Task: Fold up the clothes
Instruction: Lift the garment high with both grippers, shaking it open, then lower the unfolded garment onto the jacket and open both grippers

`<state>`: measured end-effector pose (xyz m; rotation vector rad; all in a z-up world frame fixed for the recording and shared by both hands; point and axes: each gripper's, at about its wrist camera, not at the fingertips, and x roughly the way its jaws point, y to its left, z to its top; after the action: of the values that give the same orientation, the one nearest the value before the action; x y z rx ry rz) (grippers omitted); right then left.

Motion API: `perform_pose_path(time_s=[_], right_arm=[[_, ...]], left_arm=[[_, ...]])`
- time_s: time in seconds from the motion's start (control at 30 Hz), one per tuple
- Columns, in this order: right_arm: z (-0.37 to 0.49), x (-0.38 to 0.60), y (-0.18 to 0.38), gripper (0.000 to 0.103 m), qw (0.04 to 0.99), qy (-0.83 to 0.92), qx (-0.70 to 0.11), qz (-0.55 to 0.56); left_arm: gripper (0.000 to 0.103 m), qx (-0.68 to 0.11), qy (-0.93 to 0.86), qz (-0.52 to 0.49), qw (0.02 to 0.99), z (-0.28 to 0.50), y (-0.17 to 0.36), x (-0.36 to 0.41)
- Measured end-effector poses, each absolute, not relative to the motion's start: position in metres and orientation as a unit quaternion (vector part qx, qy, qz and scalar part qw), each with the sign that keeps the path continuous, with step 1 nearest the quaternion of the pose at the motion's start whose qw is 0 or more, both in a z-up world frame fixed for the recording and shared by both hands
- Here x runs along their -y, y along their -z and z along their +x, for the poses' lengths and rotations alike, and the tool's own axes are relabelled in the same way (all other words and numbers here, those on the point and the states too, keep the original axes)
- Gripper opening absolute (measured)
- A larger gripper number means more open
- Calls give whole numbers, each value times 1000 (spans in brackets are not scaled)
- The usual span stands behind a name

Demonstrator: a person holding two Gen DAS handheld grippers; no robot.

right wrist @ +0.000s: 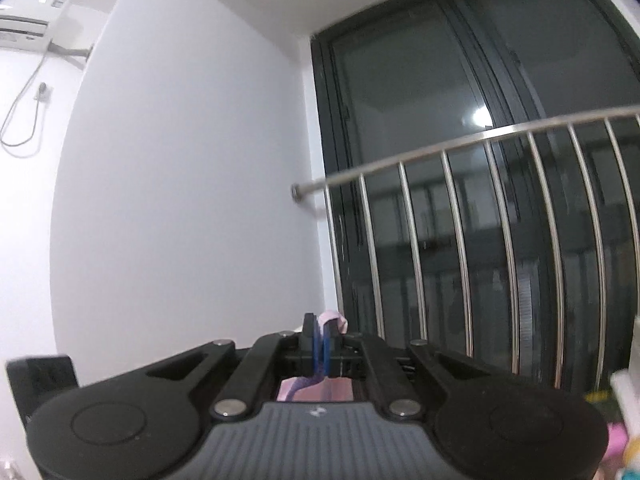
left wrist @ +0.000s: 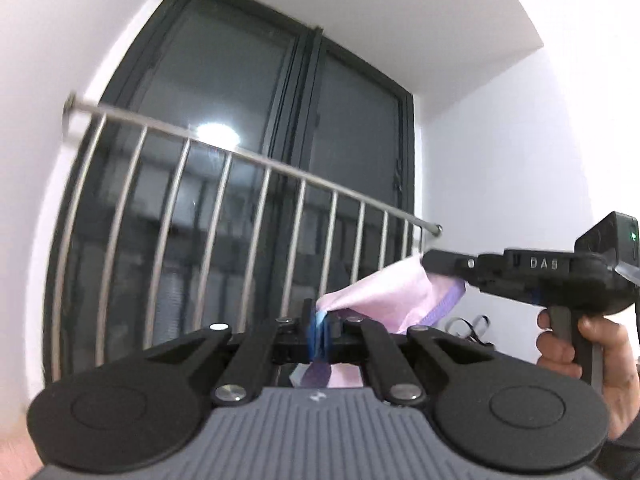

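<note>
both claws are clenched on the same pink garment (left wrist: 384, 300), which is held up in the air in front of a dark window (left wrist: 248, 120) with a steel railing (left wrist: 256, 160); no table or other surface shows in either view. in the left wrist view the left claw (left wrist: 320, 330) pinches one corner of the cloth between its blue pads, and the fabric runs taut across to the right claw (left wrist: 428, 260), whose fingers clamp the far edge near a purple trim (left wrist: 444, 306); a hand (left wrist: 576, 344) grips that tool's handle. in the right wrist view the right claw (right wrist: 322, 344) shows a small fold of pink cloth (right wrist: 334, 318) poking out above its pads, with more hanging beneath. the step in hand looks like lifting and spreading the piece before folding. to do it well, keep both pinches firm, hold the two corners at the same height, and draw them apart only until the top edge is straight, without stretching it. let the hanging part fall free and untwisted, check that each claw holds a single layer near a true corner, then lower it flat onto whatever surface lies below.
</note>
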<state>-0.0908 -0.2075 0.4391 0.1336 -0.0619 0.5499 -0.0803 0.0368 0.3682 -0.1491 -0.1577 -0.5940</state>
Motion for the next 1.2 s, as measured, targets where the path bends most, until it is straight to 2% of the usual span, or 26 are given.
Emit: perform_pose_path(time_s=[0.17,0.33,0.37,0.43,0.47,0.5,0.53,0.57,0.63,0.67,0.77,0.83,0.93,1.0,1.03,1.1,1.13,1.17,1.2], right_arm=[[-44,211,-462,2,965,-251,26,72],[67,205,-432,2,973,-212,-61,62],[93,204,-421,2,974,-200,-82,62],[155,202,-388,5,972,-183,-131,66],[188,201,-369,9,969,-175,-159,71],[220,200,-343,27,964,-166,-194,75],[251,199,-316,50,957,-156,-229,80],[274,198,-288,55,949,-138,-272,78],[294,196,-234,55,937,-100,-325,79],[294,196,-212,55,934,-107,-333,78],[268,194,-150,55,922,-127,-361,52],[233,190,-114,55,918,-141,-371,16],[179,183,-75,56,896,-205,-393,8],[149,177,-56,56,885,-241,-398,9],[139,173,-49,56,884,-247,-398,5],[131,161,-41,55,885,-248,-394,-16],[132,157,-36,55,887,-243,-393,-20],[136,156,-34,55,887,-239,-394,-18],[138,156,-31,48,885,-239,-398,-17]], left_arm=[[3,63,262,-39,962,-21,-386,-26],[4,-22,228,-16,973,92,-360,-20],[8,-50,220,-14,974,123,-349,-18],[37,-90,175,-16,980,180,-319,-16],[59,-108,141,-20,984,207,-299,-16],[60,-133,115,-18,984,226,-275,-17],[60,-157,89,-17,983,245,-252,-18],[60,-185,66,-19,980,253,-231,-21],[60,-222,43,-24,974,249,-191,-32],[63,-230,38,-19,972,239,-175,-36],[79,-232,46,-7,972,190,-132,-42],[80,-241,66,3,968,154,-108,-41],[81,-274,109,9,955,115,-76,-28],[93,-288,144,11,947,96,-53,-16],[93,-295,150,16,944,91,-42,-12],[89,-311,136,40,940,84,-26,1],[68,-316,123,47,939,87,-23,6],[34,-327,118,49,936,89,-19,8],[6,-341,121,40,931,93,-19,6]])
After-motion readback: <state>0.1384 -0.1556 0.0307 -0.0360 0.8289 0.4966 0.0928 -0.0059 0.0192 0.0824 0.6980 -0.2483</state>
